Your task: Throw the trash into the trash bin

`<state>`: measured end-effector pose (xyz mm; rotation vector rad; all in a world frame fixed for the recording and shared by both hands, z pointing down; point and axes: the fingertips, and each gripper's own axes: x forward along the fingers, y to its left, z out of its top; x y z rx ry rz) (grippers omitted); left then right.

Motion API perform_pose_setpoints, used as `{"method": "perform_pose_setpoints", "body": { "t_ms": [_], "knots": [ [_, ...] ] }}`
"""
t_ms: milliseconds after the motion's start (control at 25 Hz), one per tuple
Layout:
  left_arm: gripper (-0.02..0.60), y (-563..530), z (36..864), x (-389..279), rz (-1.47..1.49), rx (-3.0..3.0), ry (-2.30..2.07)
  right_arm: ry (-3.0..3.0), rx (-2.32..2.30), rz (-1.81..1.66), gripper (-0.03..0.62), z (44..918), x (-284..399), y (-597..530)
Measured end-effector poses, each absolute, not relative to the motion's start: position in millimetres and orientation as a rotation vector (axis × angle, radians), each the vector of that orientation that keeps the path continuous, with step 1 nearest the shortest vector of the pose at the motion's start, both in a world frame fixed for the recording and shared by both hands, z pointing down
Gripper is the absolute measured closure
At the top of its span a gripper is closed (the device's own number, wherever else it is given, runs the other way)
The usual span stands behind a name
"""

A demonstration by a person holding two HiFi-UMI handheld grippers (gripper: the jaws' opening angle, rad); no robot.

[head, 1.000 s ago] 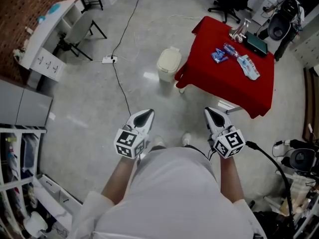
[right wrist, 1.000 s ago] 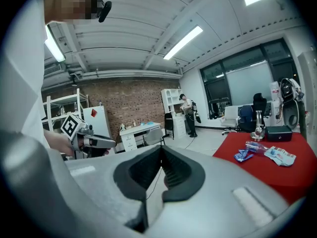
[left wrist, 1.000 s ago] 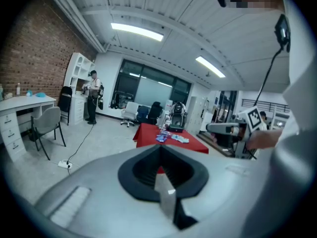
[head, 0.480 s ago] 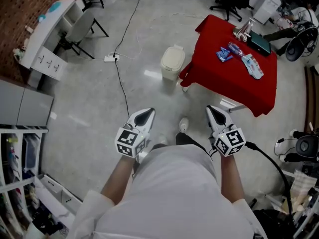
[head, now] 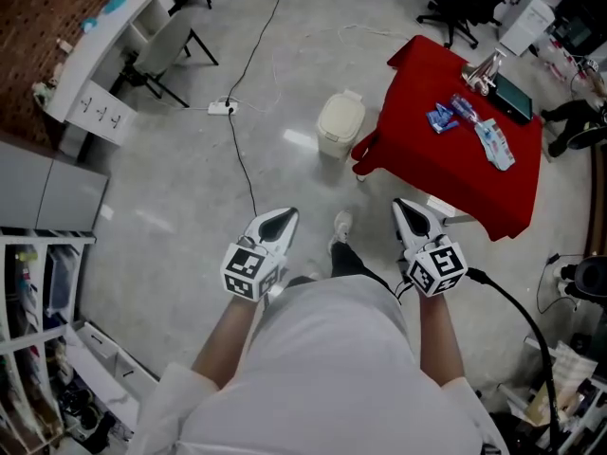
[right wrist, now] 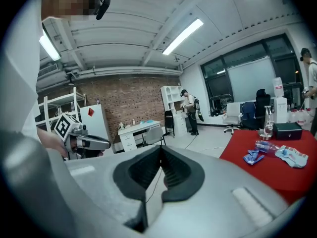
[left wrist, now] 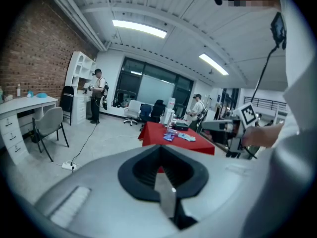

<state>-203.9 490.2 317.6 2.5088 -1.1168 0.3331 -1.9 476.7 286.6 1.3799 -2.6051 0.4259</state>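
A cream trash bin (head: 340, 122) with its lid down stands on the floor just left of a red-covered table (head: 446, 173). On the table lie a blue wrapper (head: 442, 118), a plastic bottle (head: 466, 106) and a crumpled blue-and-white wrapper (head: 496, 144). My left gripper (head: 276, 223) and right gripper (head: 409, 214) are held side by side at waist height, well short of the table, both shut and empty. In the left gripper view the jaws (left wrist: 159, 147) meet with nothing between them. The right gripper view shows its jaws (right wrist: 159, 148) shut, with the trash (right wrist: 252, 156) far off on the table.
A power strip (head: 222, 108) and its cable (head: 242, 164) lie on the concrete floor. At the far left are a white desk (head: 95, 55) and a chair (head: 166, 50). Office chairs (head: 446, 12) stand behind the table. A black cable (head: 517, 316) trails from my right gripper.
The person has stepped forward: the table and bin have shifted right and slightly nearer in the head view, and a shoe now shows ahead. Both grippers stay shut, side by side.
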Motion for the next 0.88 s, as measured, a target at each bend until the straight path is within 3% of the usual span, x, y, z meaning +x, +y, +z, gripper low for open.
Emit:
{"method": "perform_pose_setpoints", "body": {
  "t_ms": [880],
  "knots": [
    [0.578,298,349,-143,0.373,2.459,-1.112,-2.559,1.253,0.457,0.594,339,62,275]
  ]
}}
